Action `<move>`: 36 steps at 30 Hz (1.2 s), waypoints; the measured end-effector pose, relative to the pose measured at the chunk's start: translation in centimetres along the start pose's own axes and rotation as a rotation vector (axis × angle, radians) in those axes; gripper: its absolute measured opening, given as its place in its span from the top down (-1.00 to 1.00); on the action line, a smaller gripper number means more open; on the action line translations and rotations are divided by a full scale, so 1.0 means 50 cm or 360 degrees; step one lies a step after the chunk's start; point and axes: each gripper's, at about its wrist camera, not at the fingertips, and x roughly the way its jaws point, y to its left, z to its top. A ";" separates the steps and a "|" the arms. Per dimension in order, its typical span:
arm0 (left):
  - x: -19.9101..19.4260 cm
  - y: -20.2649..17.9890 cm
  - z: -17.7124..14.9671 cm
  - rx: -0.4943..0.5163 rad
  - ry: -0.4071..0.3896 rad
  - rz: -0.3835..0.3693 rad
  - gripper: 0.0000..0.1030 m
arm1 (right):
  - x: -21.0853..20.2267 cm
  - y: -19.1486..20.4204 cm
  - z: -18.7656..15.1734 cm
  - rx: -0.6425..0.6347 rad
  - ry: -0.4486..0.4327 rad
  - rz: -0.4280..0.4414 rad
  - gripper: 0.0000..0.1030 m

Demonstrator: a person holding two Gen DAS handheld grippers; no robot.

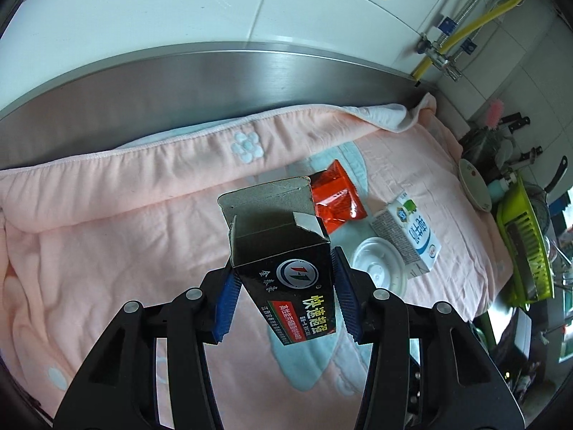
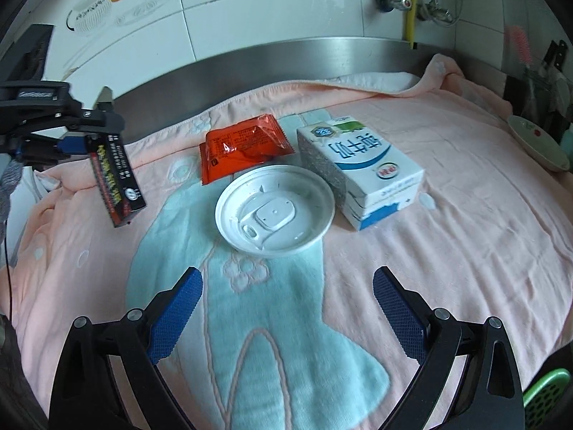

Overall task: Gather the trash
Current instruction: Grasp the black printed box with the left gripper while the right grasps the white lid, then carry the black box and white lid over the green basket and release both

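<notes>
My left gripper (image 1: 284,302) is shut on a black cardboard box (image 1: 290,268) with an open top flap, held clear above the pink towel (image 1: 125,222). The same box (image 2: 116,179) shows at the left of the right wrist view, hanging from the left gripper (image 2: 84,139). An orange foil wrapper (image 2: 243,147), a white plastic cup lid (image 2: 274,211) and a white-and-blue milk carton (image 2: 358,165) lie on the towel (image 2: 447,268). My right gripper (image 2: 286,308) is open with nothing between its fingers, just in front of the lid.
A steel backsplash (image 1: 215,82) and white tiled wall run behind the towel. A small dish (image 2: 537,141) sits at the towel's right edge. A green dish rack (image 1: 526,243), pans and knives crowd the right side, with a yellow hose (image 1: 465,32) and valves on the wall.
</notes>
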 end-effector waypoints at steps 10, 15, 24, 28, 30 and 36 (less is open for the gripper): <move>0.012 0.033 -0.003 -0.0035 0.0022 -0.0011 0.07 | 0.083 0.027 0.061 -0.0015 0.0150 -0.0010 -0.81; 0.015 0.028 -0.005 -0.0014 0.0027 -0.0014 0.07 | 0.109 0.031 0.083 -0.0016 0.0177 -0.0023 -0.83; 0.032 0.025 -0.009 0.0013 0.0060 -0.0006 0.07 | 0.128 0.031 0.102 0.0019 0.0143 -0.0034 -0.77; 0.033 0.024 -0.013 0.0014 0.0068 -0.0006 0.07 | 0.114 0.028 0.094 0.0026 0.0124 -0.0024 -0.75; 0.032 0.020 -0.017 0.0020 0.0070 -0.0008 0.07 | 0.099 0.027 0.084 0.0035 0.0114 -0.0006 -0.75; 0.021 -0.005 -0.034 0.0050 0.0072 -0.0044 0.07 | 0.018 0.017 0.047 0.0032 0.0023 0.0007 -0.75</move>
